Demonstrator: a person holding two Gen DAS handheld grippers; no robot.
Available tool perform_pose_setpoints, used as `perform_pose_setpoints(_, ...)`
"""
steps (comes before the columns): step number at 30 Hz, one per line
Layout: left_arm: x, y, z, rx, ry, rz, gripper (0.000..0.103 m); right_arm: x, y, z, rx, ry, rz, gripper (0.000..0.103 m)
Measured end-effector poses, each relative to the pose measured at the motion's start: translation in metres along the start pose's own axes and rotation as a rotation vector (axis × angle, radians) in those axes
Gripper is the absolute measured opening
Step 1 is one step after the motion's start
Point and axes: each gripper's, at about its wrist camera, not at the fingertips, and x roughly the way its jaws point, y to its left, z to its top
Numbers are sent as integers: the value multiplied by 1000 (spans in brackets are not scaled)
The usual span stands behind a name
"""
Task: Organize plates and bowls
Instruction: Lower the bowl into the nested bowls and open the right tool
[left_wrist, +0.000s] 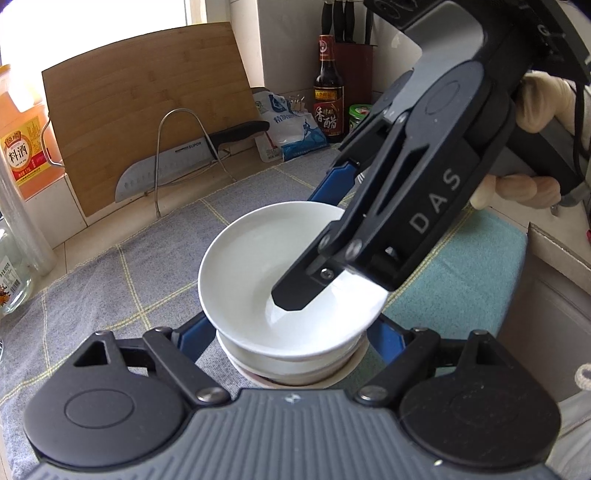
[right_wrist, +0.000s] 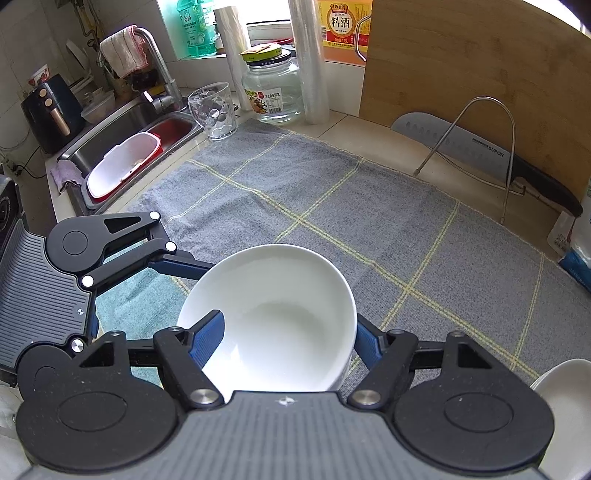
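A white bowl (left_wrist: 258, 273) tops a stack of white bowls (left_wrist: 291, 365) on the grey checked cloth (left_wrist: 110, 280). My right gripper (left_wrist: 332, 280) reaches down from the upper right and is shut on the top bowl's rim, one finger inside the bowl and one outside. In the right wrist view the same bowl (right_wrist: 280, 314) sits between my right gripper's fingers (right_wrist: 210, 339). My left gripper (left_wrist: 291, 332) is open, its blue fingers on either side of the stack; it shows at the left in the right wrist view (right_wrist: 177, 266).
A bamboo cutting board (left_wrist: 147, 110) with a knife (left_wrist: 173, 158) on a wire rack stands at the back. Bottles (left_wrist: 328, 92), a jar (right_wrist: 273, 88), a glass (right_wrist: 214, 110) and the sink (right_wrist: 122, 147) ring the cloth. Another white dish (right_wrist: 565, 406) lies at the right.
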Motion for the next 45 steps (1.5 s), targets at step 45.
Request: perform_pose_setpoints(45, -12, 22, -17, -1, 32, -25, 97, -13, 8, -27, -84, -129, -70, 103)
